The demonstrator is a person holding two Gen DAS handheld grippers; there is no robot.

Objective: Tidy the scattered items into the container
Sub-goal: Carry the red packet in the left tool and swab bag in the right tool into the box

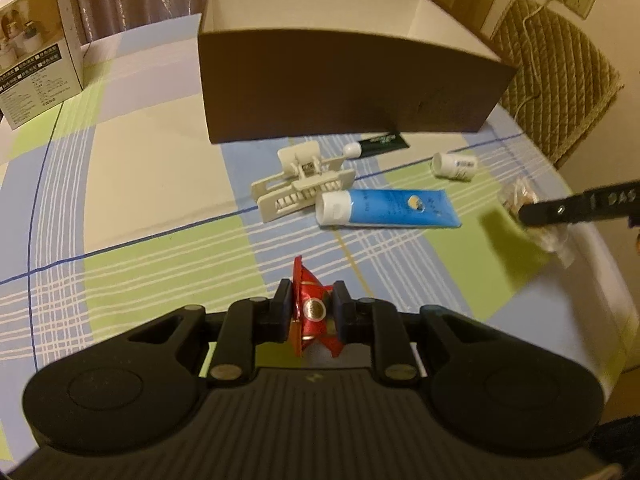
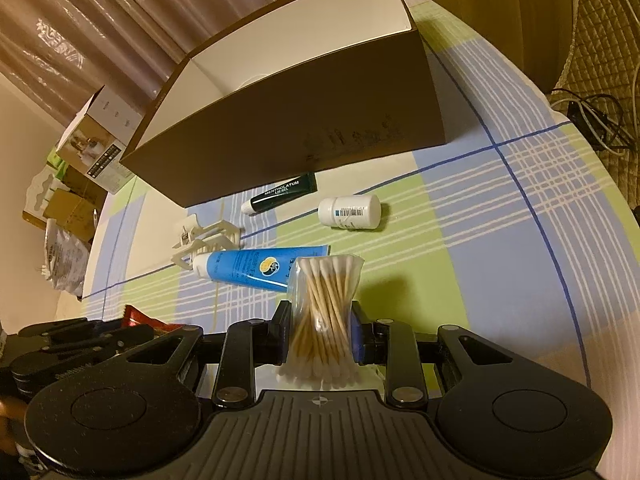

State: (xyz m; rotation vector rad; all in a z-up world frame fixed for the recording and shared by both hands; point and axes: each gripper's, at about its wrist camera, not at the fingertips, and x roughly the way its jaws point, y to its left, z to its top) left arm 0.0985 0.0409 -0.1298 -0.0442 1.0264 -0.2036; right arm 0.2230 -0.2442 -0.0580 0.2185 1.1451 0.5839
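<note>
On the checked tablecloth (image 1: pixel 152 168), a brown cardboard box (image 1: pixel 340 88) is standing open-topped, its white inside showing, and most of the scattered items are lying just in front of its near wall. The left gripper (image 1: pixel 310 312) is holding a red foil sachet (image 1: pixel 308 304), its two pads pressing in on the sachet from either side above the cloth; the packet's pointed end is sticking up past the fingertips. The right gripper (image 2: pixel 320 328) is clamping a clear bag of cotton swabs (image 2: pixel 324 304) around its middle, the wooden sticks fanning out above and below the pads.

Between the grippers and the box, a blue tube (image 1: pixel 388 208) with a white cap is lying on its side, touching a cream plastic clip (image 1: pixel 300 188) at its cap end. Nearer the box, a dark green lip-gel tube (image 2: pixel 280 194) is resting just beside the box's base, and a small white bottle (image 2: pixel 350 211) is lying on its side to the right of it, apart from the others.

Seen from the left wrist camera, the right gripper's black finger (image 1: pixel 576 208) is reaching in from the right edge with what is probably the same swab bag, blurred there. A printed white carton (image 1: pixel 36 48) is standing at the far left of the table, and a quilted chair back (image 1: pixel 556 80) is showing behind the box.
</note>
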